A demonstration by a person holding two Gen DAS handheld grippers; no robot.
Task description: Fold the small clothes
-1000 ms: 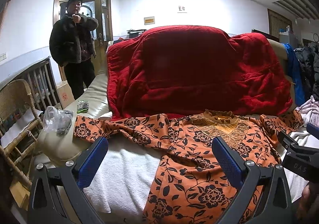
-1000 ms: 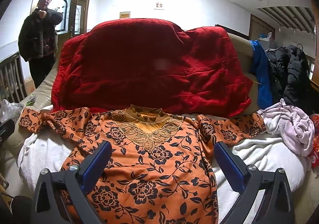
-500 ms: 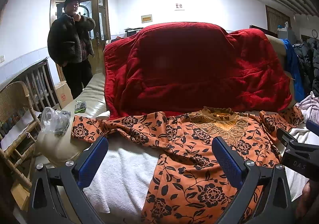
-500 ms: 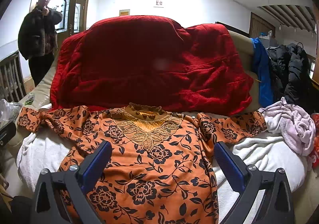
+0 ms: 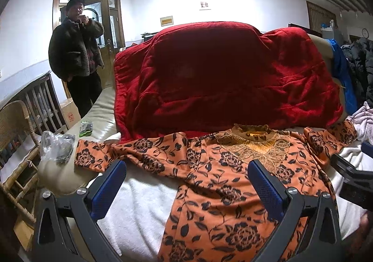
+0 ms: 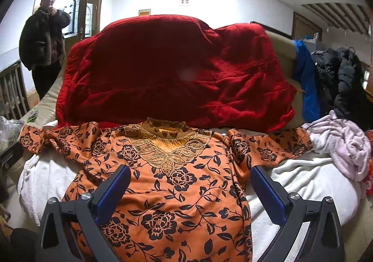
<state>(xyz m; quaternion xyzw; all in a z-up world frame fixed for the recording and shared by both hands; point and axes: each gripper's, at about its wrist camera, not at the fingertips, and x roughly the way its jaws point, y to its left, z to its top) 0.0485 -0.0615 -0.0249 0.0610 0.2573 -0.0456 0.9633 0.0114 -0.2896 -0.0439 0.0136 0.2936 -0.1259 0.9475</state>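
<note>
Left wrist view: your left gripper (image 5: 186,188) gapes wide, empty, above the orange black-flowered long-sleeved top (image 5: 223,194) spread flat on the white fleece blanket (image 5: 144,201), sleeves out. Right wrist view: your right gripper (image 6: 190,188) is spread apart too, empty, over the top's (image 6: 177,192) chest; gold lace collar toward the red quilt (image 6: 172,75).
</note>
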